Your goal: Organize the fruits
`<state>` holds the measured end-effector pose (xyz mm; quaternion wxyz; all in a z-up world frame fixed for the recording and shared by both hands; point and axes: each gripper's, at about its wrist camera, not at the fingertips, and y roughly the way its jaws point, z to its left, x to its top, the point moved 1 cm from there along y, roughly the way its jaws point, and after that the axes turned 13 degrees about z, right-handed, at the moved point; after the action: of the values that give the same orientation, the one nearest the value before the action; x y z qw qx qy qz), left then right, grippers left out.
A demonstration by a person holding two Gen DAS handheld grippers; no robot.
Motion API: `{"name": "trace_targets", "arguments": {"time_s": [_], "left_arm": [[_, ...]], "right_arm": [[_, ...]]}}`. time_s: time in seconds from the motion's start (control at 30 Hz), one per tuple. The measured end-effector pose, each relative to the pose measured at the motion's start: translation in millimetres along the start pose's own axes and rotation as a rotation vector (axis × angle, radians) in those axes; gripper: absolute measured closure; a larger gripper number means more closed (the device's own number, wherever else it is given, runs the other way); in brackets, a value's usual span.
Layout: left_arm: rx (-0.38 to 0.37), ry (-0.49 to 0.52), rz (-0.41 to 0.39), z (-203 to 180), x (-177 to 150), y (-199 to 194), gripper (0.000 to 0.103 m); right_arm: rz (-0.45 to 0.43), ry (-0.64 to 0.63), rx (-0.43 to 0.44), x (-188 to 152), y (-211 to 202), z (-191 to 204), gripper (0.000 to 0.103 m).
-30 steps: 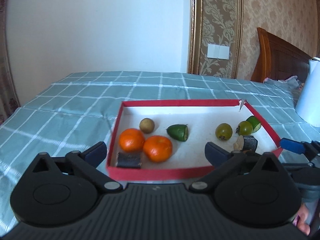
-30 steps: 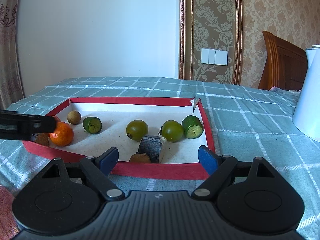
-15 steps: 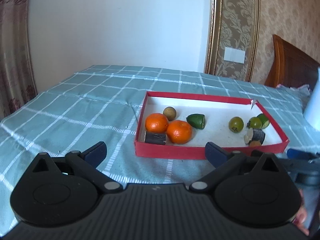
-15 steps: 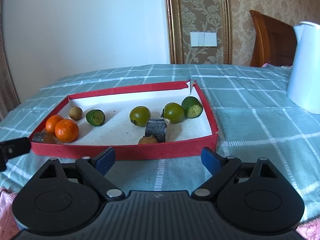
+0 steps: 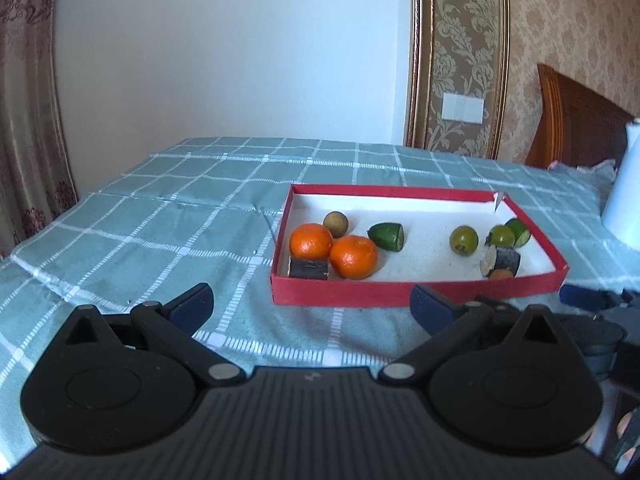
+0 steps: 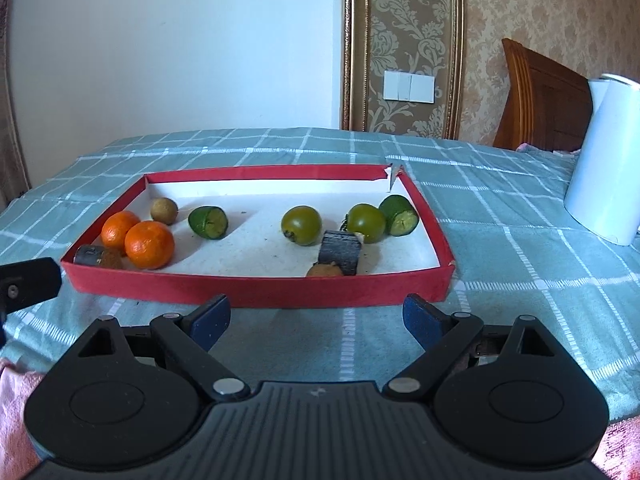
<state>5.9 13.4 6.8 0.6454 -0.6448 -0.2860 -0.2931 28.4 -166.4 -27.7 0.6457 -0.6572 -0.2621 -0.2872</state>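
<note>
— So, what could go wrong?

— My right tongs (image 6: 316, 320) and left tongs (image 5: 310, 306) are both wide open and hold nothing. The fruits are round. If I pinch an orange (image 6: 149, 244) off-center, I think it could roll into the other orange (image 6: 120, 230).

— Where is the fruit?

— It all sits inside the red tray (image 6: 256, 290), ahead of both tongs, not touching them. The white jug (image 6: 608, 160) stands off to the right.
</note>
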Motion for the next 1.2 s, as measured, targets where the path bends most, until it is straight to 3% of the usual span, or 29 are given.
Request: {"name": "trace_targets", "arguments": {"time_s": [1.2], "left_arm": [[0.033, 0.111, -0.039, -17.4, -5.1, -7.1, 0.0]], "right_arm": [[-0.017, 0.021, -0.002, 1.5, -0.1, -2.2, 0.009]]}}
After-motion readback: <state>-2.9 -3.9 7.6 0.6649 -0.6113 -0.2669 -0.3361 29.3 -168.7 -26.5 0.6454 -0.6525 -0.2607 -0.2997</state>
